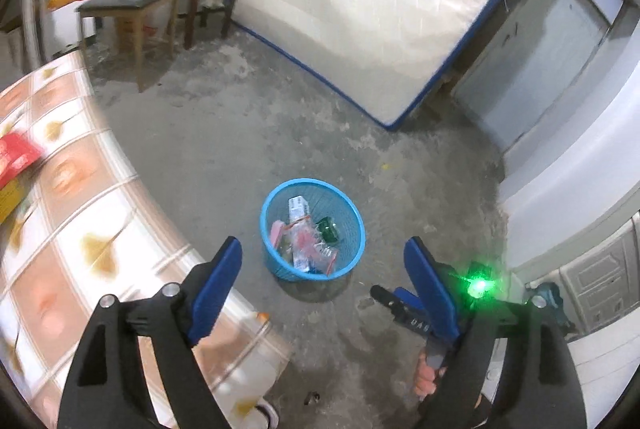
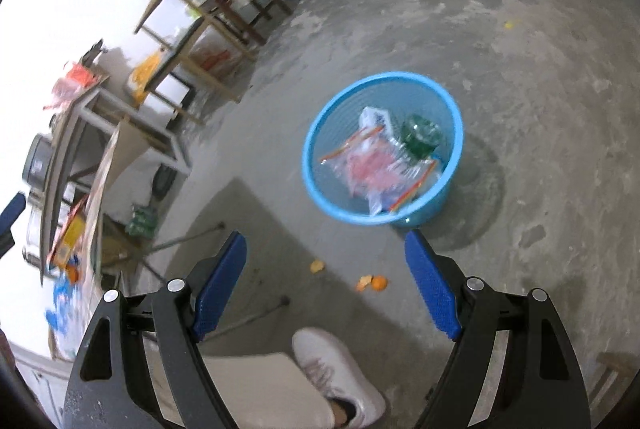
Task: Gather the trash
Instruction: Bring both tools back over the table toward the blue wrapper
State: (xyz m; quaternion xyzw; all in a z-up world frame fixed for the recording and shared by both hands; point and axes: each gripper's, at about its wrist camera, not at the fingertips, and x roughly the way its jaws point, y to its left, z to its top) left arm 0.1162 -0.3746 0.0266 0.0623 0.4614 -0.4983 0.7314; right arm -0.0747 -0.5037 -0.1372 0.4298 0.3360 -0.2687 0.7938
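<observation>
Item: round blue plastic mesh wastebasket (image 2: pixel 384 149), standing on the bare concrete floor (image 2: pixel 540 109), already carrying clear plastic wrappers (image 2: pixel 372 165) and a crumpled green bottle (image 2: pixel 420 137). I am holding the left gripper (image 1: pixel 322 269) and right gripper (image 2: pixel 326 261) above it, both spread wide and gripping nothing. Outstanding, by my judgement: orange peel scraps (image 2: pixel 372 283) lying on the floor near my white shoe (image 2: pixel 340 373); collection partly done.

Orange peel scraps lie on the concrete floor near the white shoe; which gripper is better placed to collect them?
Probably the right gripper: open and empty, with the orange peel scraps on the floor just ahead of its fingertips. The left gripper, also open, faces the blue mesh basket.
</observation>
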